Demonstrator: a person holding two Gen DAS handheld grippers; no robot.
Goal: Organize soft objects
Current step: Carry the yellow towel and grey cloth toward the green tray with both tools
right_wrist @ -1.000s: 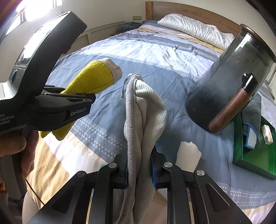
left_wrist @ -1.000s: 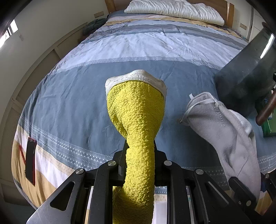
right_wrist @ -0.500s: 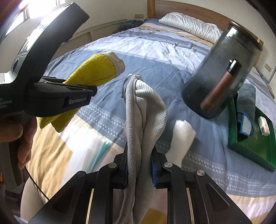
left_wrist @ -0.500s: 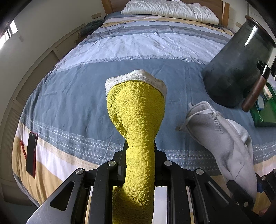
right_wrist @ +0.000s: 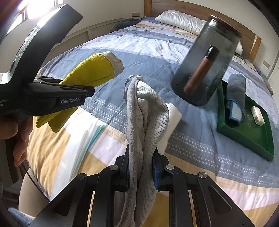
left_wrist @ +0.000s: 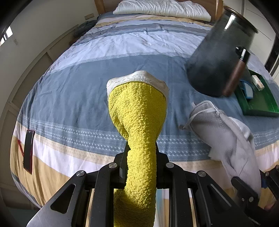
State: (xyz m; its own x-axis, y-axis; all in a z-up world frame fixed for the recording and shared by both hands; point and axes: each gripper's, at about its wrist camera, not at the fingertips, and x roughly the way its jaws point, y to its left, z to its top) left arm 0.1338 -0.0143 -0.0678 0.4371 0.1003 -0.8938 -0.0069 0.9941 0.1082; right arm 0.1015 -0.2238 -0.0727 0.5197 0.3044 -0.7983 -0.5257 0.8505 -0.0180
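Left hand-held gripper (left_wrist: pixel 141 153) pinches yellow cloth (left_wrist: pixel 139 111); dark jar (left_wrist: pixel 219 57) stands beyond.

Striped bed (left_wrist: pixel 122 52), wooden headboard (right_wrist: pixel 191 10)

The dark jar (left_wrist: pixel 219 57) is motion-blurred, and the yellow cloth's (left_wrist: pixel 137 139) lower end is cut off.

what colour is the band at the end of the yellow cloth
White, slightly off-white, a band across the end of the yellow cloth. Clearest in the left wrist view.
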